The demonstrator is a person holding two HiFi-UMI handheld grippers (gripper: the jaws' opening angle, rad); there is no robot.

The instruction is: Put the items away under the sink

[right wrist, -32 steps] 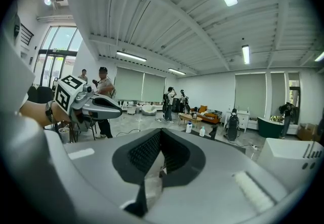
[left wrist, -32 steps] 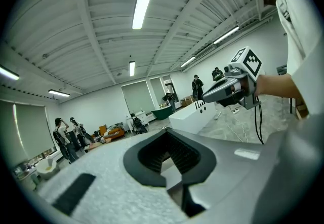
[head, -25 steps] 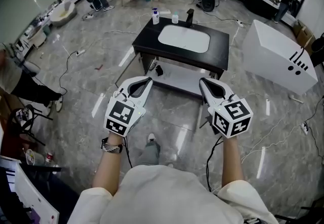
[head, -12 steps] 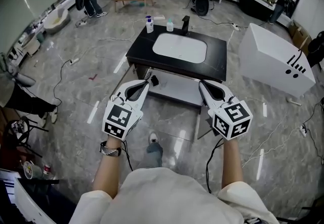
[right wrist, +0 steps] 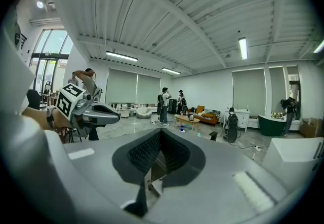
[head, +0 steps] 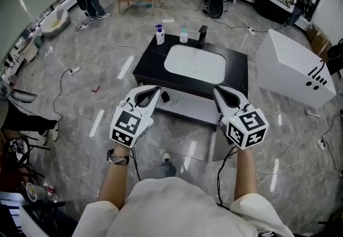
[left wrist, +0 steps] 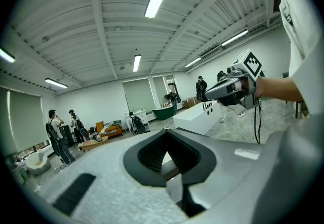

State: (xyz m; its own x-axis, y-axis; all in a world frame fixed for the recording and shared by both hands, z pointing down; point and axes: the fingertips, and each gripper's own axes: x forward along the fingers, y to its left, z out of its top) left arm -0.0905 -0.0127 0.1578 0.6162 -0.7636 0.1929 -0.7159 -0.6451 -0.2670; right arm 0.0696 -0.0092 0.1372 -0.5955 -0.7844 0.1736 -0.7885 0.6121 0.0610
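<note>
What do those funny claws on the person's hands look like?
Both the left claw and right claw are light grey, pointed shells with black pads. Each carries a white cube with black square patterns. Black cables trail back. The person wears a pale short-sleeved shirt and a dark wristband.

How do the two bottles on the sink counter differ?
The white bottle is taller with a blue pump top; the teal bottle is shorter and pale. The white bottle stands nearer the counter's corner, the teal bottle nearer the black faucet. Both stand upright along the counter's far edge.
</note>
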